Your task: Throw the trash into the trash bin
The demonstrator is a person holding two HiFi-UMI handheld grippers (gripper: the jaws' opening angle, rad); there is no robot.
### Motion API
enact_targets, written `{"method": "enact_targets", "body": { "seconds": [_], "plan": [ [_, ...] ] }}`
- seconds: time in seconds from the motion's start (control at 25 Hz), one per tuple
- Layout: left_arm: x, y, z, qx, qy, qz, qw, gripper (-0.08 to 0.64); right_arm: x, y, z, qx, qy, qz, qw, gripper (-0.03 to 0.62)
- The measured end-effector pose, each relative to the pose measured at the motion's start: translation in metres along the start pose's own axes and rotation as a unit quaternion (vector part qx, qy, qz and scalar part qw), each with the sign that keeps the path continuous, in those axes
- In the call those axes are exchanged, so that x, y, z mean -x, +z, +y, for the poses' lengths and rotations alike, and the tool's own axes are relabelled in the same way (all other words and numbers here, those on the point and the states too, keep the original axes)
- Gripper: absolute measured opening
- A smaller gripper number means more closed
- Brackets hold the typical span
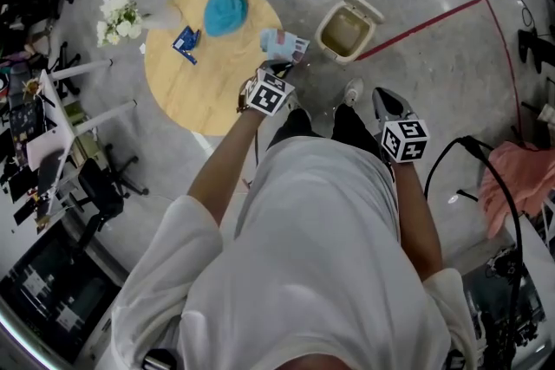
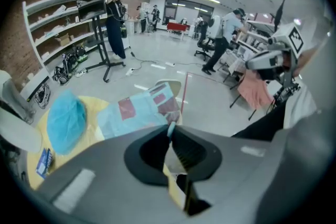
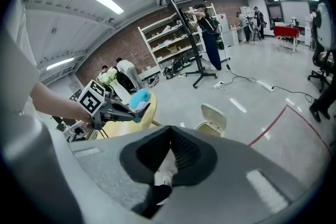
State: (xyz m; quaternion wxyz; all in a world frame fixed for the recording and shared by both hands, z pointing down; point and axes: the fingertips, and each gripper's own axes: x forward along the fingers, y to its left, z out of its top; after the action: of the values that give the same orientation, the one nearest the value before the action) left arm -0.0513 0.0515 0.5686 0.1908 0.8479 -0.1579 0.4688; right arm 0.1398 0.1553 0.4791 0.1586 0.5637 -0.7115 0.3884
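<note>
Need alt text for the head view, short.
Seen from above, a person in a white shirt holds a pale blue wrapper in the left gripper at the edge of a round wooden table; an open beige trash bin stands on the floor nearby.

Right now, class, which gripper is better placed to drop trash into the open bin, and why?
Left. The left gripper is shut on the light blue packet, held just past the table edge, toward the open trash bin. The right gripper is shut on nothing, beside the person's leg.
</note>
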Motion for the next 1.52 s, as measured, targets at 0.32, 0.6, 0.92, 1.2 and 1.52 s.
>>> {"method": "enact_targets", "body": {
  "seconds": [0.32, 0.6, 0.92, 1.2, 1.52],
  "plan": [
    [-0.019, 0.023, -0.022, -0.025, -0.022, 0.017, 0.9993, 0.018, 0.018, -0.005, -0.032, -0.022, -0.023, -0.006, 0.999, 0.000],
    [-0.045, 0.040, -0.038, -0.045, -0.040, 0.023, 0.9979, 0.018, 0.027, -0.017, -0.052, -0.041, -0.033, -0.002, 0.999, 0.000],
    [-0.075, 0.050, -0.056, -0.061, -0.060, 0.039, 0.9956, 0.020, 0.036, -0.031, -0.072, -0.056, -0.047, 0.006, 0.997, 0.000],
    [-0.100, 0.058, -0.062, -0.064, -0.063, 0.044, 0.9950, 0.018, 0.036, -0.043, -0.090, -0.070, -0.051, 0.013, 0.996, 0.000],
    [-0.128, 0.056, -0.058, -0.045, -0.061, 0.048, 0.9960, 0.019, 0.022, -0.051, -0.105, -0.077, -0.050, 0.019, 0.996, 0.000]
  ]
}}
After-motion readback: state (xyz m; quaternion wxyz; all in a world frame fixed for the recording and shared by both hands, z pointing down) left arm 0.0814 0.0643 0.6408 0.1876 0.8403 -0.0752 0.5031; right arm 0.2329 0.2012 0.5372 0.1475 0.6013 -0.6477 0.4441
